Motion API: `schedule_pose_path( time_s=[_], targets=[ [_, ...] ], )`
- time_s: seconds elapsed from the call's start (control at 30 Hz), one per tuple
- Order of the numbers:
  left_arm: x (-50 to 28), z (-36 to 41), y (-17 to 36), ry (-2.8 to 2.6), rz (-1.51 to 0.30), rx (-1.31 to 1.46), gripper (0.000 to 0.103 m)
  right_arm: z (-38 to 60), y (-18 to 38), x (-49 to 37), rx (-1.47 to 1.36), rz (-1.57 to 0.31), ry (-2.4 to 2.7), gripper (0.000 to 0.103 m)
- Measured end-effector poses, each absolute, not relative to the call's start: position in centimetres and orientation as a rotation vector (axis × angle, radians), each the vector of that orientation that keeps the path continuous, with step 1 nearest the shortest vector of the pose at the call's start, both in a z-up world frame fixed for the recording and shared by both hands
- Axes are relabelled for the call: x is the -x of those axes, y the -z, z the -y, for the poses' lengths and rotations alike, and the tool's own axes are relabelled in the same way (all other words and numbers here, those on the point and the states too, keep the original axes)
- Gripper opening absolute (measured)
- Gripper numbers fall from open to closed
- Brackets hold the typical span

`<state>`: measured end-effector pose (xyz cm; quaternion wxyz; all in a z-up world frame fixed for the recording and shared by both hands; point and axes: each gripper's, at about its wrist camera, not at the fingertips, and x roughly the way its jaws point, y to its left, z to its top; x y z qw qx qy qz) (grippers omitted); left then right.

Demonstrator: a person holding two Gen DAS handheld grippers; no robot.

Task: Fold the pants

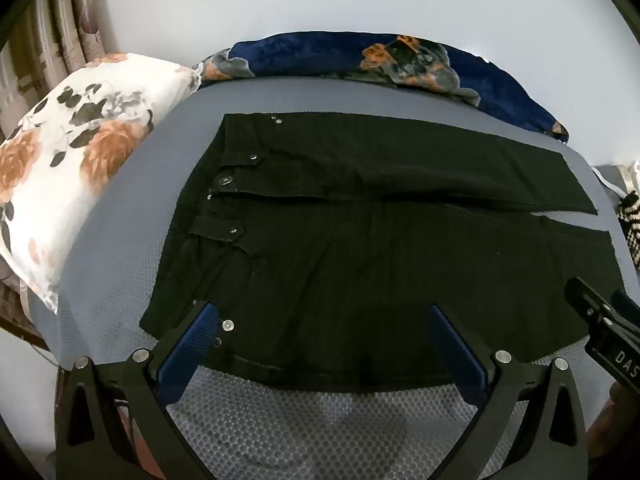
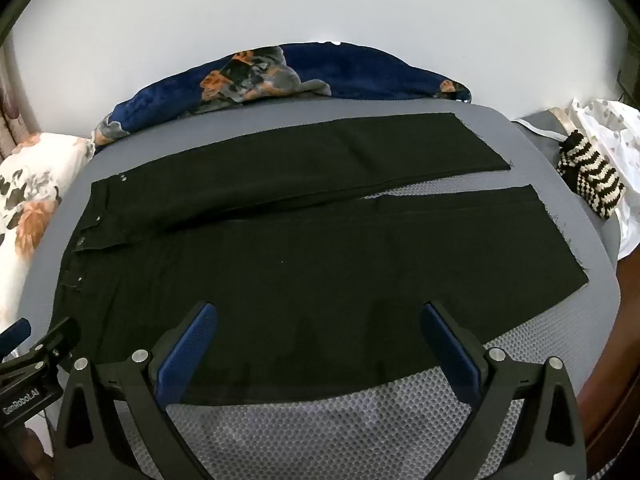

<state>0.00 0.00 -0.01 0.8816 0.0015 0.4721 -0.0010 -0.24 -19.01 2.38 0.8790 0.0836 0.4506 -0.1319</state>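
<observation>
Grey bed (image 2: 560,240), black pants (image 2: 280,260) flat, unfolded

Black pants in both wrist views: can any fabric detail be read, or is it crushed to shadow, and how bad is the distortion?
Left wrist: black pants read mostly as flat dark, only snaps and seams showing; bed edge bows strongly. Right wrist: pants equally underexposed, the white wall bright, straight hems curved by fisheye.

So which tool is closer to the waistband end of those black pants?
Left. The left tool sits by the waistband end of the pants; the right tool is further toward the leg cuffs.
</observation>
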Motion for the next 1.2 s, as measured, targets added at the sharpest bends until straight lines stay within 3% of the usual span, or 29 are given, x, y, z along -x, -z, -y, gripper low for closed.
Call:
schedule_pose_path(
  time_s=[1.2],
  targets=[
    [0.6, -1.2, 1.5, 0.004, -1.03, 0.048, 0.103, 18.8, -2.8, 0.3, -0.119, -0.895, 0.273, 0.101]
  ],
)
